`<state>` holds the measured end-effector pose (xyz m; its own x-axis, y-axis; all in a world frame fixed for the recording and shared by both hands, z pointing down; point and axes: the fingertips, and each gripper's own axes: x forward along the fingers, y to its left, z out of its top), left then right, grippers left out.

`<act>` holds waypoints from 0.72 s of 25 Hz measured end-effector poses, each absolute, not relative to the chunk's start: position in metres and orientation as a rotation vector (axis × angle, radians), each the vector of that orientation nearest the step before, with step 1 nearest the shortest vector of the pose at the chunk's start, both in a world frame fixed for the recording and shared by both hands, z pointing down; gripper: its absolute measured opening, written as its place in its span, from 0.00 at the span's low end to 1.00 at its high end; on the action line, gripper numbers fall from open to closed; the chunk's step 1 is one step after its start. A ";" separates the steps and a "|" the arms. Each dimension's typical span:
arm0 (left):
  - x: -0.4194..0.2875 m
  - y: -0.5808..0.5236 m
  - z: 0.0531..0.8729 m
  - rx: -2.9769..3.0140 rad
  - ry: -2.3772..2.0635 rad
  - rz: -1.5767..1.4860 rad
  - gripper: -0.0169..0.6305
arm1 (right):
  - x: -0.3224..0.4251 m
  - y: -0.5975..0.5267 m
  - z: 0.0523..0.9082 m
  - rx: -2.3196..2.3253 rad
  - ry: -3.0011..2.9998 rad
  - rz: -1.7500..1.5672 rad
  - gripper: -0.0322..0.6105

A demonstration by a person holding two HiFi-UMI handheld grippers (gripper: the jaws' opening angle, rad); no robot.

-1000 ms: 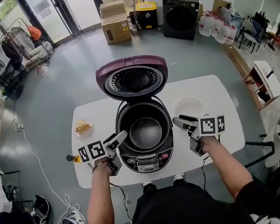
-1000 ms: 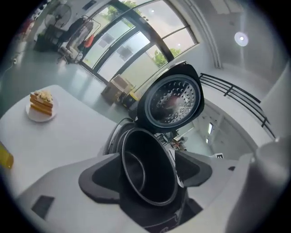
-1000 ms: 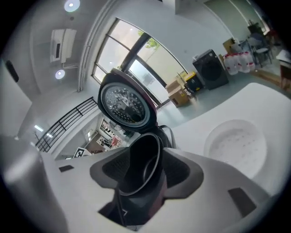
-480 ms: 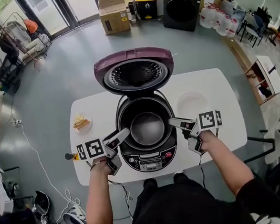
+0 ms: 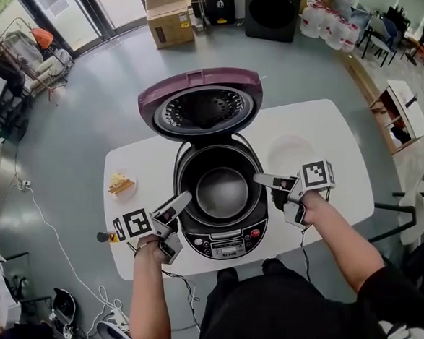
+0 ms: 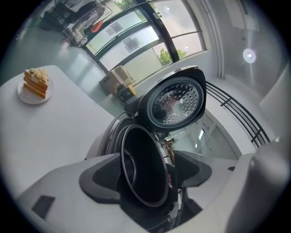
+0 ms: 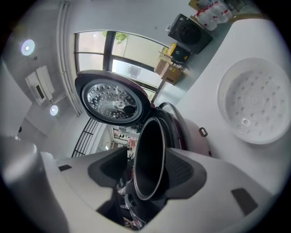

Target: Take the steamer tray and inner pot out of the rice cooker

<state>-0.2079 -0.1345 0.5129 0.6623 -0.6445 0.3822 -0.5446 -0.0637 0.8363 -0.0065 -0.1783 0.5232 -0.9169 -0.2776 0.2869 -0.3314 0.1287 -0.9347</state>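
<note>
The left tongs (image 6: 150,175) and right tongs (image 7: 145,170) stood open astride opposite sides of the inner pot's (image 5: 221,193) rim. The right jaws had just widened, likely for a level two-sided lift out of the rice cooker (image 5: 220,240). The steamer tray (image 7: 257,102) lay on the tabletop (image 5: 325,132) beside the right tongs.

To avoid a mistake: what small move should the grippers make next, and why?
Probably close both grippers on the rim of the inner pot. The steamer tray already lies on the table. The rim stands between the open fingers of the left gripper and of the right gripper, whose fingers have just been opening.
</note>
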 end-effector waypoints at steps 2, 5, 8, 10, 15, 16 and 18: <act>-0.206 -0.135 0.513 1.720 -0.957 -0.119 0.60 | -0.004 -0.178 0.525 0.636 -2.322 1.975 0.43; -0.206 -0.134 0.514 1.719 -0.951 -0.123 0.60 | -0.001 -0.180 0.527 0.638 -2.327 1.993 0.43; -0.204 -0.133 0.514 1.719 -0.947 -0.113 0.60 | -0.004 -0.180 0.528 0.610 -2.328 2.011 0.43; -0.204 -0.132 0.514 1.719 -0.953 -0.103 0.60 | -0.007 -0.180 0.527 0.586 -2.331 2.018 0.43; -0.208 -0.130 0.517 1.723 -0.980 -0.088 0.51 | -0.009 -0.181 0.526 0.560 -2.341 2.015 0.43; -0.208 -0.130 0.518 1.722 -0.983 -0.086 0.49 | -0.008 -0.180 0.528 0.563 -2.338 2.014 0.43; -0.208 -0.129 0.519 1.719 -1.001 -0.075 0.43 | -0.005 -0.179 0.534 0.607 -2.299 2.011 0.36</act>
<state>-0.2083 -0.1294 0.5191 0.6422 -0.6454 0.4134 -0.5769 -0.0518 0.8152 -0.0046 -0.1789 0.5336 -0.9237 -0.2699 0.2718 -0.3052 0.0901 -0.9480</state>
